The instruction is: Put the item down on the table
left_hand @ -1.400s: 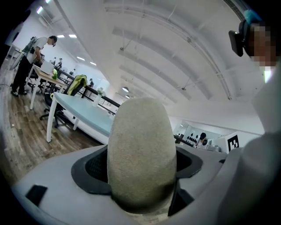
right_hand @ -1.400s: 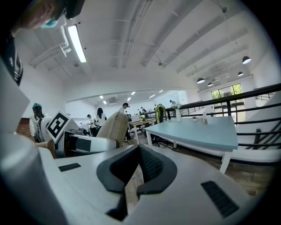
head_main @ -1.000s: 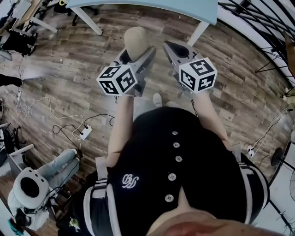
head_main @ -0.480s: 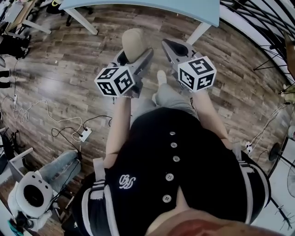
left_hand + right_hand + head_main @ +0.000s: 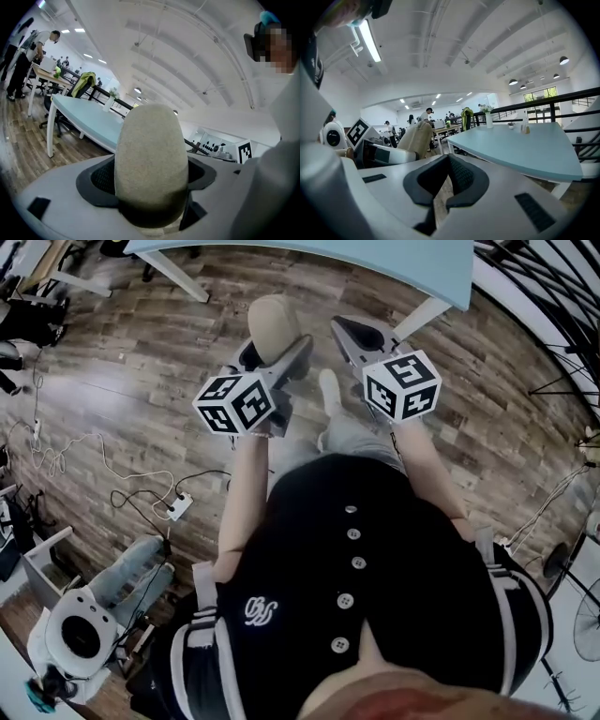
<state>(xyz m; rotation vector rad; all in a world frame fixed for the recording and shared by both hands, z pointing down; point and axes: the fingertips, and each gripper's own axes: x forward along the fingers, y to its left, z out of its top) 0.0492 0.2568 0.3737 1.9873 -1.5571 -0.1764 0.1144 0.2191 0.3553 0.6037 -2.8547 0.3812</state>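
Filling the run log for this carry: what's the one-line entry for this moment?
left gripper: shut on beige egg-shaped rough object | right gripper: shut, empty | light-blue table: ahead, object not yet down

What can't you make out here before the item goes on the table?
- Head view: most of the table, cut off by the top edge.
- Left gripper view: lower end of the beige item, hidden by the jaws around it.
- Right gripper view: small things on the table, too small to name.

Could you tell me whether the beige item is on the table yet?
No: left gripper holds the beige item over the floor, short of the table.
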